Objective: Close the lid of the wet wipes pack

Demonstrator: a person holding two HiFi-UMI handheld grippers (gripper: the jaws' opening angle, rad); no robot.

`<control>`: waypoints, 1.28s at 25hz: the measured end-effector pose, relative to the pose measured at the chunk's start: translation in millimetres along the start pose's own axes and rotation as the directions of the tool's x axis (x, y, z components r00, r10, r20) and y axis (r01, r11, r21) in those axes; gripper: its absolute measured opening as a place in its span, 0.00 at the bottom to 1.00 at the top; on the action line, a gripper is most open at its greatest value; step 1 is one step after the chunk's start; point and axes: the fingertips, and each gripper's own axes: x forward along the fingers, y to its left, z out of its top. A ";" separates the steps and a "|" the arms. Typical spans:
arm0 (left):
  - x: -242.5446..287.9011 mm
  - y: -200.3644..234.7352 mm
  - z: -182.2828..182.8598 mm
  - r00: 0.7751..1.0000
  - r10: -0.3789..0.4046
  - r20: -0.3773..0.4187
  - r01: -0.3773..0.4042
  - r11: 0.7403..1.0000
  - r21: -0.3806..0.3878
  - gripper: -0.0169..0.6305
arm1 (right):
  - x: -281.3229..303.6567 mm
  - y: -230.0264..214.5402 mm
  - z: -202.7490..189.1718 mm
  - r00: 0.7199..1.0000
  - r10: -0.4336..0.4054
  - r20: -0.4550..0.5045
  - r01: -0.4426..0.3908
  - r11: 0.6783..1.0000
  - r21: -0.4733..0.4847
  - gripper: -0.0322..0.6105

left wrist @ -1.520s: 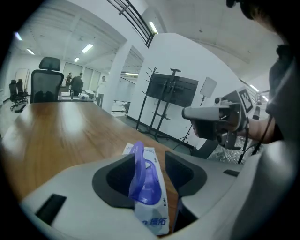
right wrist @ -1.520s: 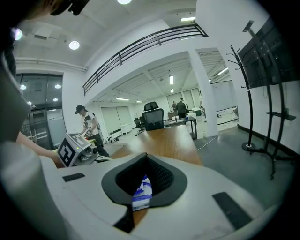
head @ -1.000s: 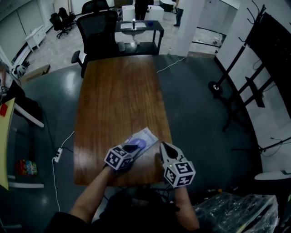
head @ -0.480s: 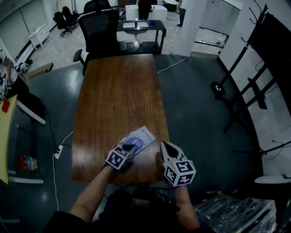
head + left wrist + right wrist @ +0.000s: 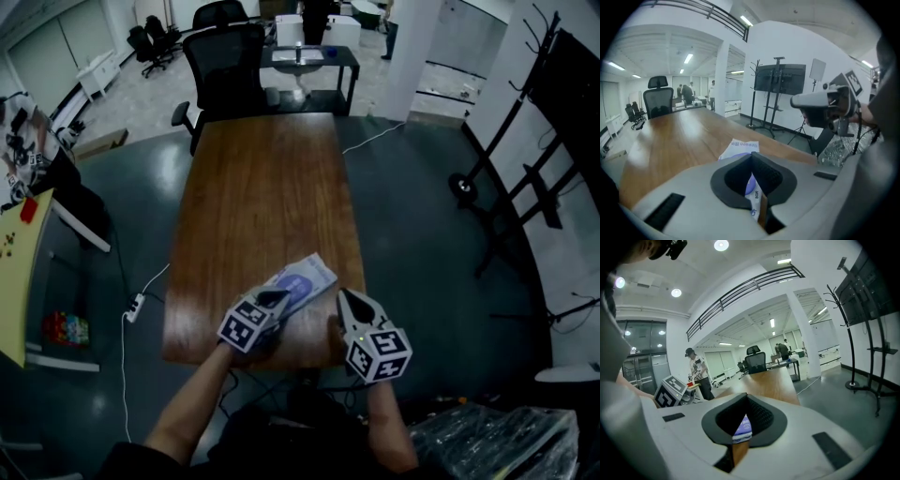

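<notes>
The wet wipes pack (image 5: 302, 281), white and lilac with a purple oval lid, lies flat near the front edge of the wooden table (image 5: 253, 187). My left gripper (image 5: 274, 300) hovers just above the pack's near end, its jaws shut with nothing between them. In the left gripper view the pack (image 5: 740, 149) shows beyond the closed tips of the left gripper (image 5: 752, 156). My right gripper (image 5: 349, 302) stays to the right of the pack, over the table's front right corner, apart from it. Its jaws (image 5: 746, 397) also meet, with the pack (image 5: 742, 427) visible behind them.
A black office chair (image 5: 225, 66) stands at the table's far end, with a dark side table (image 5: 305, 61) behind it. A stand with a screen (image 5: 525, 169) is at the right. A power strip (image 5: 136, 307) lies on the floor at the left. A person (image 5: 698, 373) stands far off.
My left gripper has lifted a little off the pack's lid and drawn back towards the pack's near end. The right gripper has barely moved.
</notes>
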 end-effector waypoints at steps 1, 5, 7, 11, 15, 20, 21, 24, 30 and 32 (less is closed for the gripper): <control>-10.9 -3.2 6.0 1.000 0.002 0.031 -0.002 1.000 0.004 0.03 | -3.9 6.8 1.7 1.000 0.000 0.013 0.000 1.000 -0.003 0.07; -56.3 -16.4 22.4 0.989 0.005 0.148 -0.008 1.000 0.021 0.03 | -19.6 38.3 2.1 0.998 -0.009 0.060 0.010 1.000 -0.015 0.07; -80.6 -23.0 27.4 0.980 0.005 0.198 -0.008 1.000 0.011 0.03 | -27.8 59.3 0.5 0.997 -0.005 0.079 0.007 1.000 -0.030 0.07; -131.7 -35.4 29.7 0.960 -0.005 0.281 0.008 1.000 -0.011 0.03 | -45.8 109.1 -0.7 0.991 0.010 0.135 -0.001 0.998 -0.067 0.07; -183.8 -42.2 21.2 0.945 -0.022 0.325 0.020 1.000 0.010 0.03 | -54.9 161.3 -5.1 0.988 0.001 0.157 0.015 0.994 -0.105 0.07; -248.8 -54.6 7.1 0.927 -0.045 0.373 0.031 0.999 0.045 0.03 | -72.5 227.8 -8.6 0.983 0.000 0.186 0.026 0.991 -0.134 0.07; -259.8 -57.4 4.6 0.924 -0.050 0.380 0.033 0.998 0.050 0.03 | -76.7 239.4 -7.5 0.980 -0.003 0.197 0.030 0.991 -0.134 0.06; -289.0 -63.3 0.5 0.913 -0.061 0.403 0.039 0.997 0.062 0.03 | -86.1 270.4 -3.7 0.975 -0.004 0.222 0.037 0.989 -0.145 0.06; -330.2 -69.8 -4.7 0.892 -0.066 0.447 0.043 0.997 0.061 0.03 | -95.6 319.1 -1.4 0.970 0.042 0.239 0.006 0.980 -0.197 0.06; -341.9 -71.2 -7.0 0.887 -0.064 0.457 0.043 0.998 0.055 0.03 | -99.5 331.9 -0.9 0.968 0.058 0.242 -0.008 0.979 -0.202 0.06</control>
